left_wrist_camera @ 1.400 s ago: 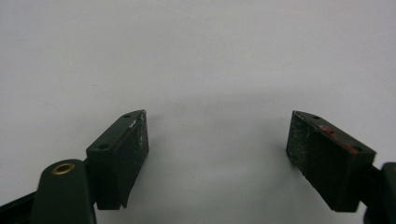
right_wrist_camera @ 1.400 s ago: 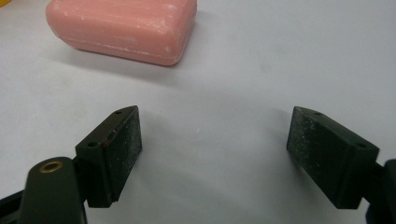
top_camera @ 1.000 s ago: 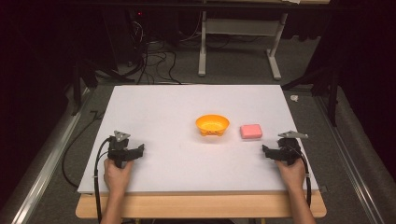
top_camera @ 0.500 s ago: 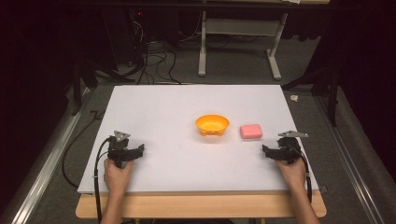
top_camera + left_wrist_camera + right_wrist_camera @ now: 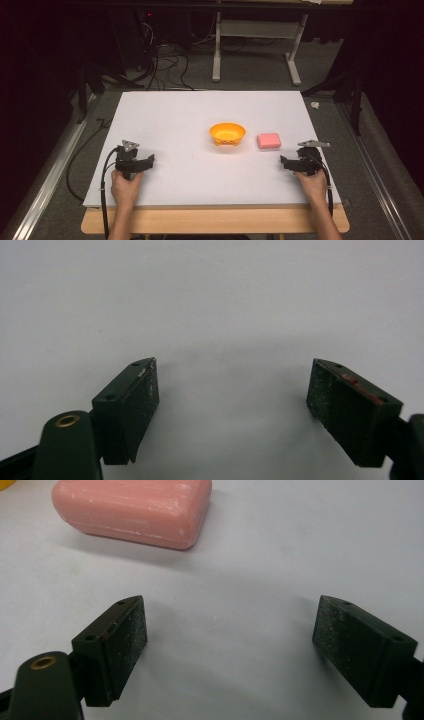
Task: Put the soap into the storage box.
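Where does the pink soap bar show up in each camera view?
High view: pink soap bar right of centre, beside the orange bowl.
Left gripper view: not in it.
Right gripper view: soap at upper left, ahead of the open fingers.
Shared landmark: the white table, also under the right gripper.

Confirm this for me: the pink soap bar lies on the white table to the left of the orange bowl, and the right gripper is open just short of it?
Not quite. The pink soap bar lies to the right of the orange bowl, as the high view shows. The rest holds: it lies on the white table, and the right gripper is open just short of it, its jaws having just been opening.
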### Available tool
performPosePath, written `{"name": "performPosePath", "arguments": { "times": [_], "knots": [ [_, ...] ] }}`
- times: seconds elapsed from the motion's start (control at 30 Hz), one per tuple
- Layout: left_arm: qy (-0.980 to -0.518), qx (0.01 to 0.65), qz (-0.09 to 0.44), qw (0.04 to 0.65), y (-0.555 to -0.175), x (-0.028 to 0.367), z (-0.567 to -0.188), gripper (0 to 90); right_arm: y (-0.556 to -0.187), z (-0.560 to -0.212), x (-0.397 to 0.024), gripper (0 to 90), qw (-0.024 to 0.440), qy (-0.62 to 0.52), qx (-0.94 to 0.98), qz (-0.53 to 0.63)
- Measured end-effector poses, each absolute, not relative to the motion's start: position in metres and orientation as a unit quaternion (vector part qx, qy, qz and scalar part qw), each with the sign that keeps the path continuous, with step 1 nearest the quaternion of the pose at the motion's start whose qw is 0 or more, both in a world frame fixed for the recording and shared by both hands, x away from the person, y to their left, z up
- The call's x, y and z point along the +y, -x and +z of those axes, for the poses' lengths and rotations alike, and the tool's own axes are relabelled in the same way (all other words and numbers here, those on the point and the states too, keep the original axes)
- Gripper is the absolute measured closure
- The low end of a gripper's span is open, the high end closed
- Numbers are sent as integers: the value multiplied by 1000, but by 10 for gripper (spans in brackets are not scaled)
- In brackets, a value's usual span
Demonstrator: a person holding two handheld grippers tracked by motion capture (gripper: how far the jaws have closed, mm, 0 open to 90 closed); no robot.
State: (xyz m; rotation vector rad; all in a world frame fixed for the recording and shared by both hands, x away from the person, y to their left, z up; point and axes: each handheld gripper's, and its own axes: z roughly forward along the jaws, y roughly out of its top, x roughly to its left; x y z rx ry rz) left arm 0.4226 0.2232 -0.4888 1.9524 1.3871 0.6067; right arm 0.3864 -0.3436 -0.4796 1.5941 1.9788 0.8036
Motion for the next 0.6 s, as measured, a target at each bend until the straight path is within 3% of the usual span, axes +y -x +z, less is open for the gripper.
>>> {"name": "performPosePath", "arguments": {
  "times": [0.6],
  "knots": [
    [-746,530,233,329,-422,223,-489,212,-374,-462,-322,145,235,-572,714,327]
  ]
}}
